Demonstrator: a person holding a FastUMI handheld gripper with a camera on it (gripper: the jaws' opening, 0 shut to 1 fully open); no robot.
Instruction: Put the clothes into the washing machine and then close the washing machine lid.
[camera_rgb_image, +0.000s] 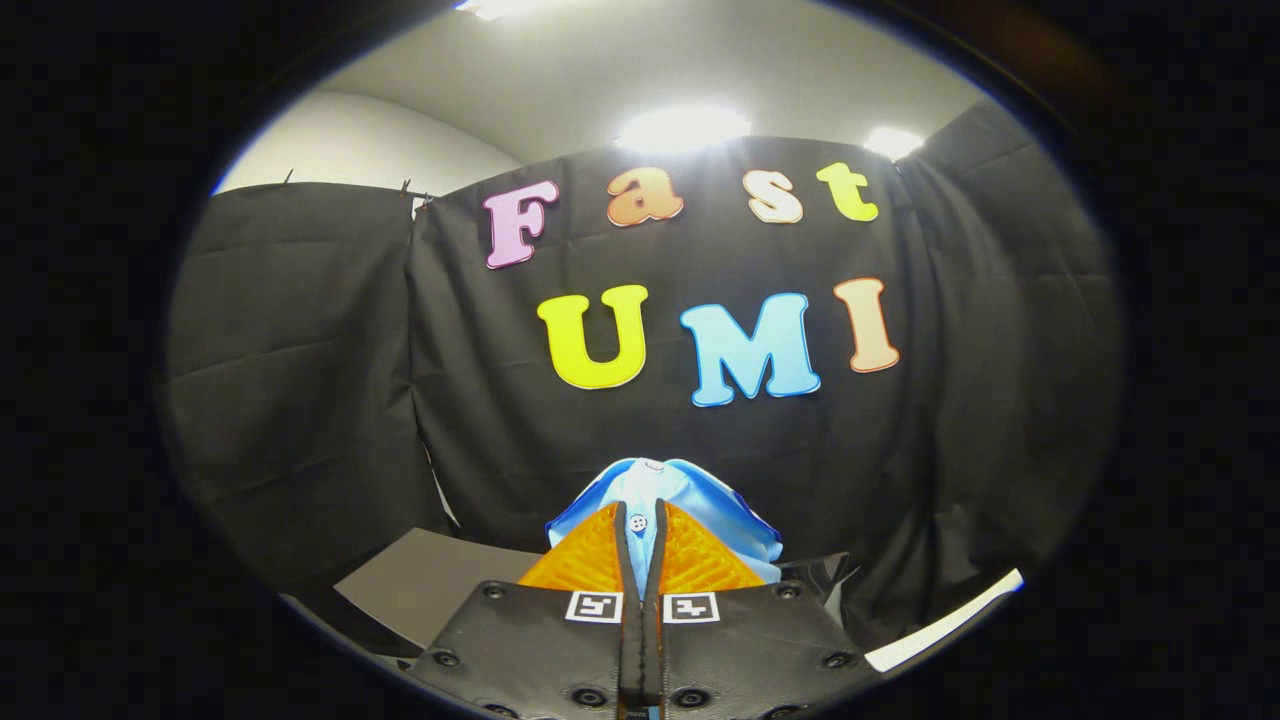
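Two fingers of my gripper (640, 535) are pinched together on a light blue garment (700, 500) in the gripper view, a button placket caught between them and the rest bunched just beyond the tips. It looks soft, light and somewhat slick, so I judge a thick fold near the placket the safest hold
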